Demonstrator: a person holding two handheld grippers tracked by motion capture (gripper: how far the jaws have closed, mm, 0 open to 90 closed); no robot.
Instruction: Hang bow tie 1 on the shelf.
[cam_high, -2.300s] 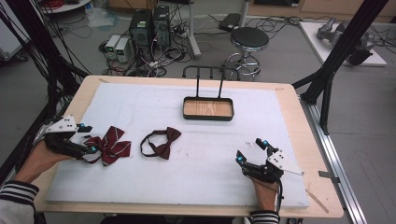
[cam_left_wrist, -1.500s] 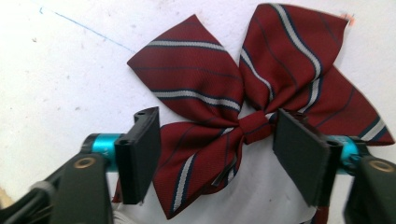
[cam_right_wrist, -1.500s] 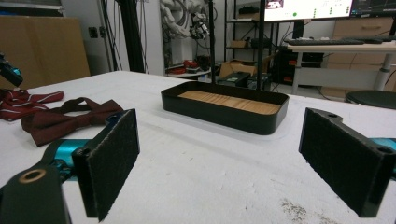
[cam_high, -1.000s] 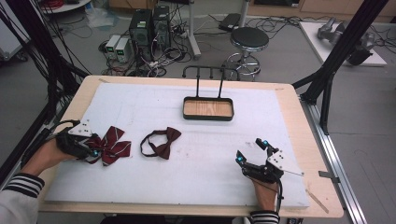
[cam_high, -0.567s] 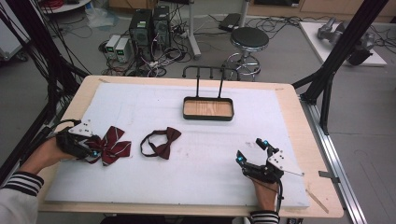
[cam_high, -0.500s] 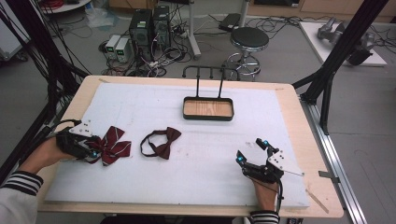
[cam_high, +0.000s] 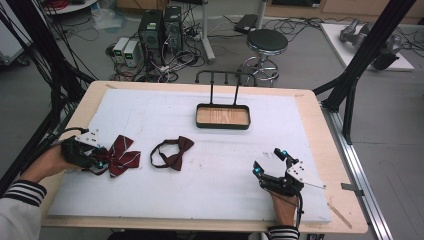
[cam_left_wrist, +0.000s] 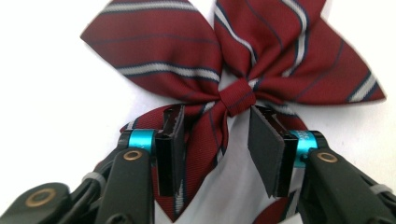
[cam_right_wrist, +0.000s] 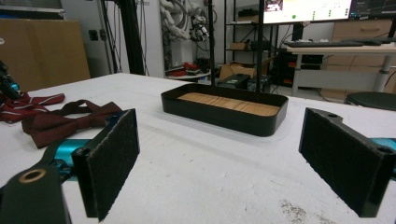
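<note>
A dark red bow tie with white stripes (cam_high: 122, 156) (cam_left_wrist: 233, 56) lies flat at the left of the white mat. My left gripper (cam_high: 100, 161) (cam_left_wrist: 217, 121) rests low over its near tails. The jaws have just been closing and stand part open. One tail and the knot lie between the pads (cam_left_wrist: 170, 140), with a gap still showing on the right side. A plain dark red bow tie (cam_high: 175, 152) (cam_right_wrist: 70, 119) with its neck loop lies near the mat's middle. My right gripper (cam_high: 268, 161) (cam_right_wrist: 219, 140) rests at the front right, open wide and empty.
A black tray (cam_high: 222, 125) (cam_right_wrist: 219, 119) with a wooden floor and a tall wire handle stands at the middle back of the mat. The table's wooden rim (cam_high: 330, 150) frames the mat. Black frame poles, cables and a stool stand beyond the table.
The left hand edged a little right onto the striped bow tie, then held still. The right hand and both ties have not moved.
</note>
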